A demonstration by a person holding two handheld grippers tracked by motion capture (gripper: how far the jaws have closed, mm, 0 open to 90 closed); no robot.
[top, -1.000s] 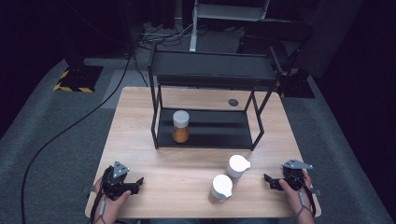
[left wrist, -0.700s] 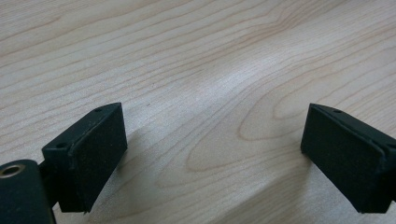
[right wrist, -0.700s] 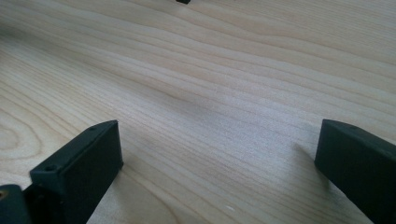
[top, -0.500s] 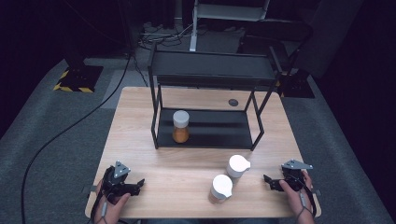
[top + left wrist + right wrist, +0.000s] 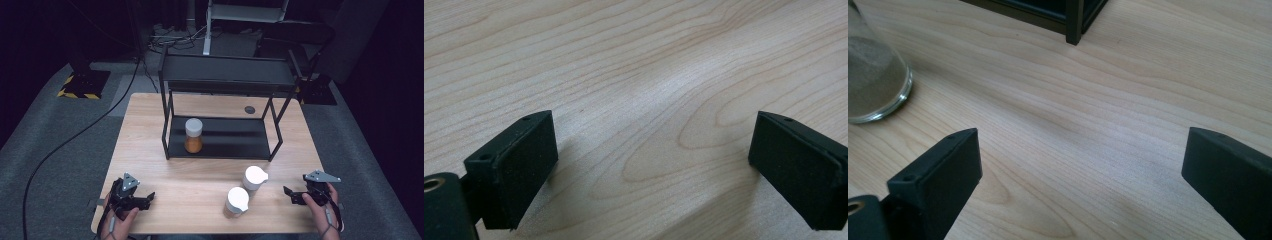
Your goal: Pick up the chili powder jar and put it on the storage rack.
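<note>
From where I stand, the right claw rests low on the counter at its near right corner, jaws wide apart and holding nothing. The nearest jar, with a white lid, stands upright at about ten o'clock from this claw, near but not touching; its long axis is vertical, lid up. A second jar stands just beside it, nearer the person and toward nine o'clock. The left claw is also apart and empty, well apart from both jars, so the right hand is nearer. A third jar stands on the lower level of the black rack.
</note>
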